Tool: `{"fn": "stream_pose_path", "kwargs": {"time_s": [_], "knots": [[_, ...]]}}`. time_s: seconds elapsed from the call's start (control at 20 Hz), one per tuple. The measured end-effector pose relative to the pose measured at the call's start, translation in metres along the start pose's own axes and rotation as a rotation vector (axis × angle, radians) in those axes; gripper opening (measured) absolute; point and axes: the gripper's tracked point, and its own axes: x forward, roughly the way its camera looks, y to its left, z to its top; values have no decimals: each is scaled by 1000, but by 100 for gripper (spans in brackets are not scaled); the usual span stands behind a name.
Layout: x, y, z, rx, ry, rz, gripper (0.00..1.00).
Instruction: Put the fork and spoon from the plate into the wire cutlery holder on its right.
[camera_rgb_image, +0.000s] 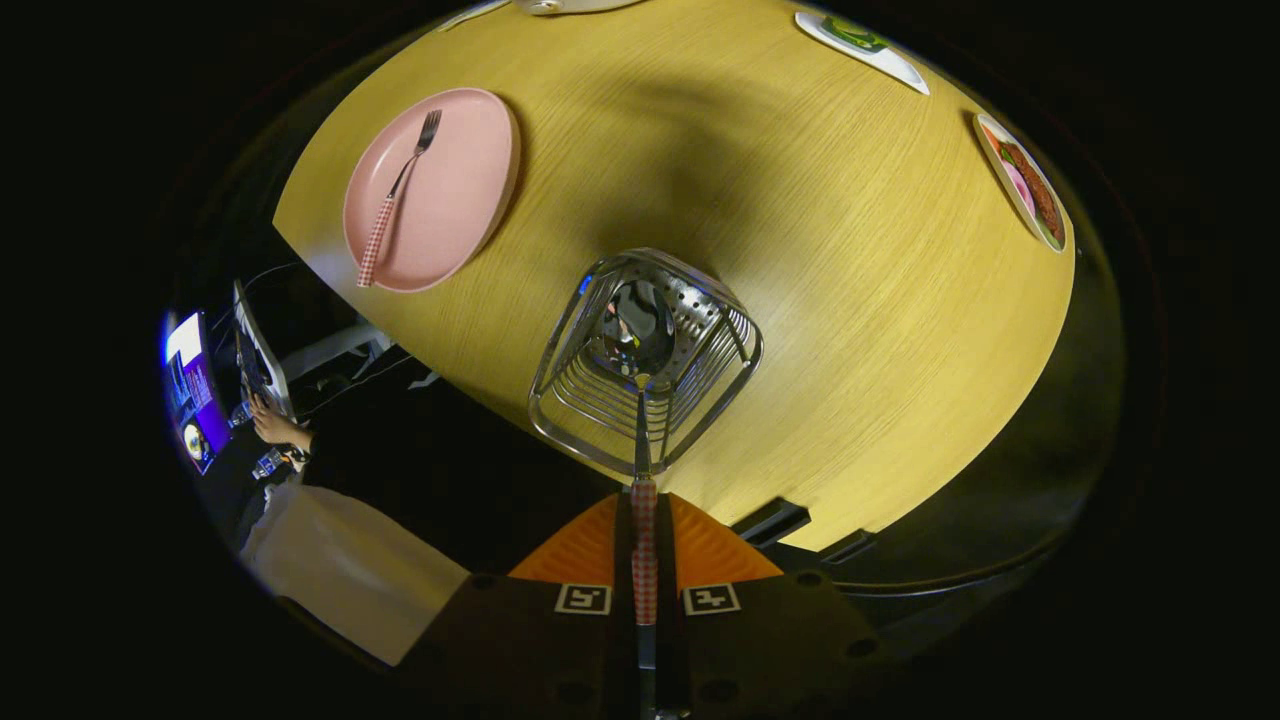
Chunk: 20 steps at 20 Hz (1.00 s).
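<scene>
My gripper is shut on the spoon by its red-checked handle. The spoon points straight ahead, and its bowl hangs inside the mouth of the wire cutlery holder, which stands just ahead of the fingers near the table's edge. Beyond the holder and to its left lies the pink plate. On the plate rests the fork, with a red-checked handle toward the table edge and its tines pointing away.
The yellow wooden table carries two small dishes with food at its far right. Off the table's left edge a person's hand rests by a lit screen. A white cloth lies below.
</scene>
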Motion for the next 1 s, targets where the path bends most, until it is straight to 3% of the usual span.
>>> {"fn": "stream_pose_path", "kwargs": {"time_s": [0.25,0.35,0.5,0.55,1.0], "knots": [[-3,2,12,11,-11,20,18],[-9,1,14,11,-59,20,38],[-25,4,13,31,-155,43,93],[-31,6,12,55,-197,48,100],[-99,41,3,220,-591,83,99]]}}
